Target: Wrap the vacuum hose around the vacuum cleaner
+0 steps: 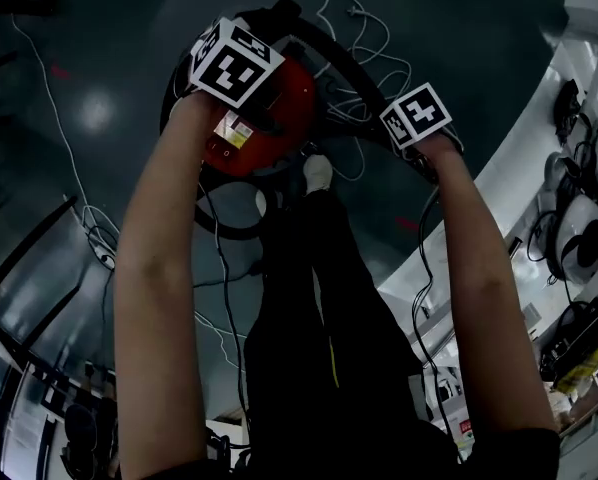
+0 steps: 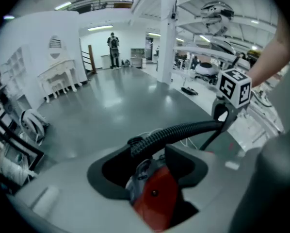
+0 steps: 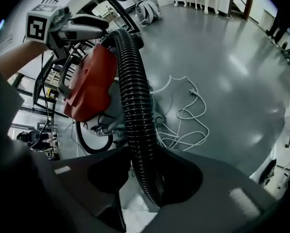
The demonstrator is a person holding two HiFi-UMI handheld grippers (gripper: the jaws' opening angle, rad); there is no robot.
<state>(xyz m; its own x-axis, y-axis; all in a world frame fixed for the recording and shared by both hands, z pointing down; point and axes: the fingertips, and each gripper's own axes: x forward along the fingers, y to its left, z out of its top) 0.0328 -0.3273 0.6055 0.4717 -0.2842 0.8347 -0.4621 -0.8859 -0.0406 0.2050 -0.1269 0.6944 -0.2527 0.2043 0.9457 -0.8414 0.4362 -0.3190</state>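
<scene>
Hose (image 3: pixel 135 106) is clamped in the right tool (image 3: pixel 147 174) and stretched rightward from the red cleaner (image 1: pixel 269 118) on the floor (image 1: pixel 89 168). The left tool (image 2: pixel 150 168) is held wide over the cleaner, gripping nothing. Left unbraced, the cleaner may be tipped by a hard pull.
</scene>
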